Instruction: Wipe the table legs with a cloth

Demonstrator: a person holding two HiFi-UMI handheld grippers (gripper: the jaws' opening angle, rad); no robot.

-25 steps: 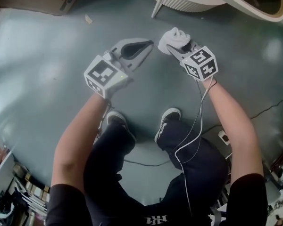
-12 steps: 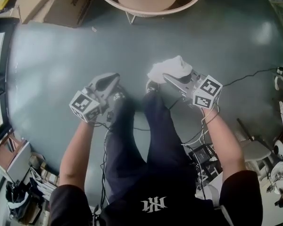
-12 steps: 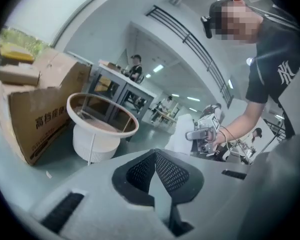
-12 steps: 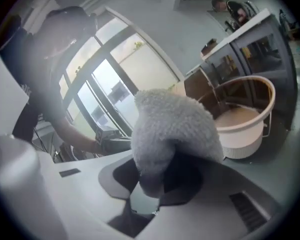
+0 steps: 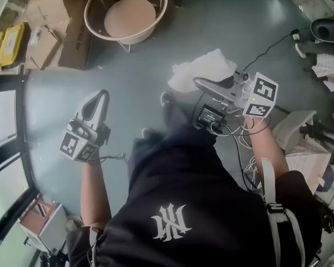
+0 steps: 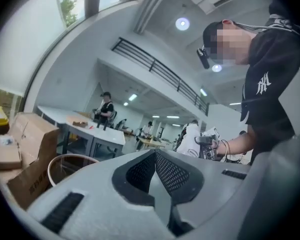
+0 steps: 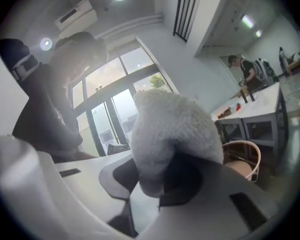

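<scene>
Round table (image 5: 134, 39) stands on the floor (image 5: 139, 77). Boxes (image 5: 50, 21) sit just left of it. Nearer than the table, rightward: cloth (image 5: 203, 70) in right gripper (image 5: 199, 84). Nearer, leftward: left gripper (image 5: 100, 97).

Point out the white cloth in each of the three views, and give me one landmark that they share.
Head view: cloth upper centre-right, at the tips of the right gripper.
Left gripper view: probably the small white shape right of centre, beyond the shut jaws.
Right gripper view: centre, clamped between the jaws.
Shared landmark: the round rimmed table, top left in the head view, lower left in the left gripper view, lower right in the right gripper view.
</scene>
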